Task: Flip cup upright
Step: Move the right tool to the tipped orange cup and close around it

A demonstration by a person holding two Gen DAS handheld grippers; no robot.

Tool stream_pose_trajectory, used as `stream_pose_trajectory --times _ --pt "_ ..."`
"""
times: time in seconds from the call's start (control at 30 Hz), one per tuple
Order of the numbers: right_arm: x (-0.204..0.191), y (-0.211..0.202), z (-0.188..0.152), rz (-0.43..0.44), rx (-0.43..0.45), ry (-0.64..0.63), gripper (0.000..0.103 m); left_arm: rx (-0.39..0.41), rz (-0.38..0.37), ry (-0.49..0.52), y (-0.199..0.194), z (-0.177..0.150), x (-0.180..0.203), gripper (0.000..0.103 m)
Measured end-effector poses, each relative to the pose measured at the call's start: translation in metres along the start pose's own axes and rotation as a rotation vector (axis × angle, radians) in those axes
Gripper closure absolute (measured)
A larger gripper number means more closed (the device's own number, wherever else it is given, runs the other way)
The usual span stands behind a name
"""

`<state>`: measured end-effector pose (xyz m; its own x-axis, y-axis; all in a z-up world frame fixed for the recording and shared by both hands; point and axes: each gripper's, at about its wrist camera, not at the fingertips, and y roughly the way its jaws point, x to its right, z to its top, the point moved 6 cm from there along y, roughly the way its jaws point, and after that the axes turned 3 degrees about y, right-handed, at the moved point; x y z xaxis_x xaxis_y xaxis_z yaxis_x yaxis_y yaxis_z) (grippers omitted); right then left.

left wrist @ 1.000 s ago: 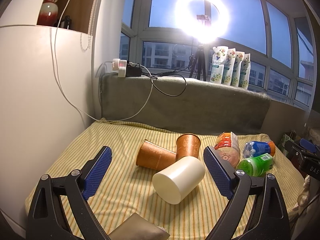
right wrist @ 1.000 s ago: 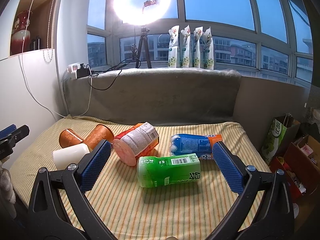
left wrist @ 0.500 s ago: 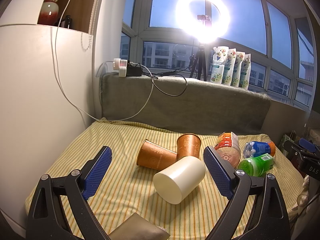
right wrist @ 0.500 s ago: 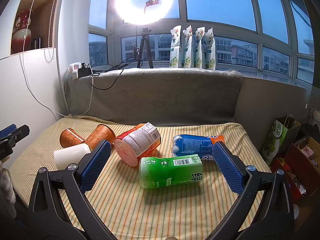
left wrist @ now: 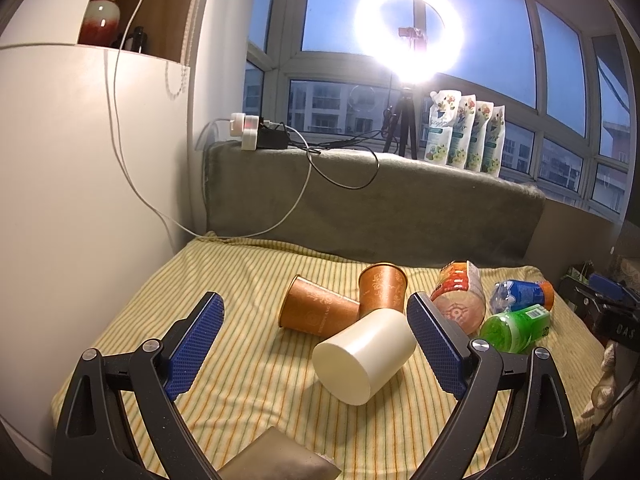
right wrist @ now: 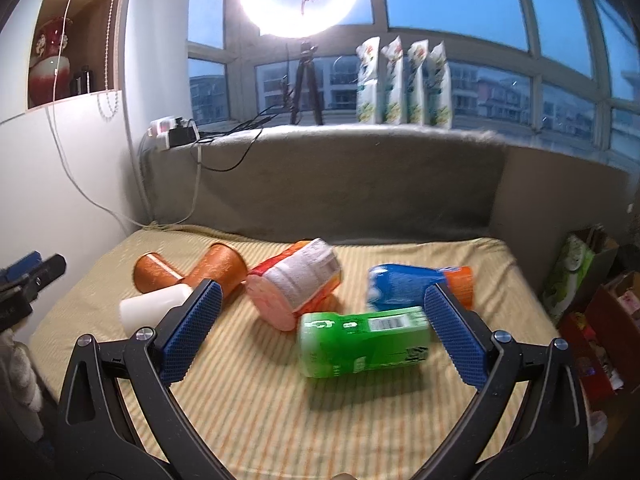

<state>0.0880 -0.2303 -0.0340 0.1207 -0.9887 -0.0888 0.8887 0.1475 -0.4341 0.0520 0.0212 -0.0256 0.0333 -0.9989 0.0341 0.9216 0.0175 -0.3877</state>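
White cup [left wrist: 363,354] lies sideways, likely light and stiff; grip its sidewall. Both grippers' jaws gape wide, empty.

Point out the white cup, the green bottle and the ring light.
white cup [left wrist: 366,350], left wrist view, on its side wall.
green bottle [right wrist: 364,336], right wrist view, on its label.
ring light [left wrist: 408,32], left wrist view, on its glowing ring.

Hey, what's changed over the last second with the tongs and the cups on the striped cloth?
The right tongs moved forward toward the green bottle, which now looks larger and blurred in that view. The left tongs barely shifted. Both stay open, holding nothing. The white cup and two orange cups still lie on their sides, untouched.
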Motion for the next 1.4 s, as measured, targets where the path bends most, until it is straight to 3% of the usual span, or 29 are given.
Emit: stream_pose_trajectory --times 0.33,0.47,0.7,0.87,1.13,1.4 --pt "-0.037 0.053 0.008 0.257 -0.208 0.078 0.0 -0.066 0.005 -0.001 0.006 -0.016 -0.011 0.01" --pt "-0.059 0.079 0.007 0.314 -0.297 0.094 0.0 -0.101 0.007 -0.005 0.009 -0.027 -0.016 0.01" --pt "-0.092 0.126 0.004 0.378 -0.456 0.153 0.01 -0.133 0.003 -0.003 0.009 -0.038 -0.021 0.01" --pt "-0.106 0.157 0.0 0.376 -0.551 0.186 0.016 -0.141 -0.004 -0.014 0.007 -0.044 -0.025 0.01" --pt "-0.121 0.2 -0.015 0.292 -0.688 0.195 0.026 -0.146 -0.019 -0.045 0.004 -0.049 -0.032 0.01" --pt "-0.136 0.221 -0.014 0.199 -0.719 0.114 0.034 -0.147 -0.018 -0.073 0.002 -0.052 -0.04 0.01"
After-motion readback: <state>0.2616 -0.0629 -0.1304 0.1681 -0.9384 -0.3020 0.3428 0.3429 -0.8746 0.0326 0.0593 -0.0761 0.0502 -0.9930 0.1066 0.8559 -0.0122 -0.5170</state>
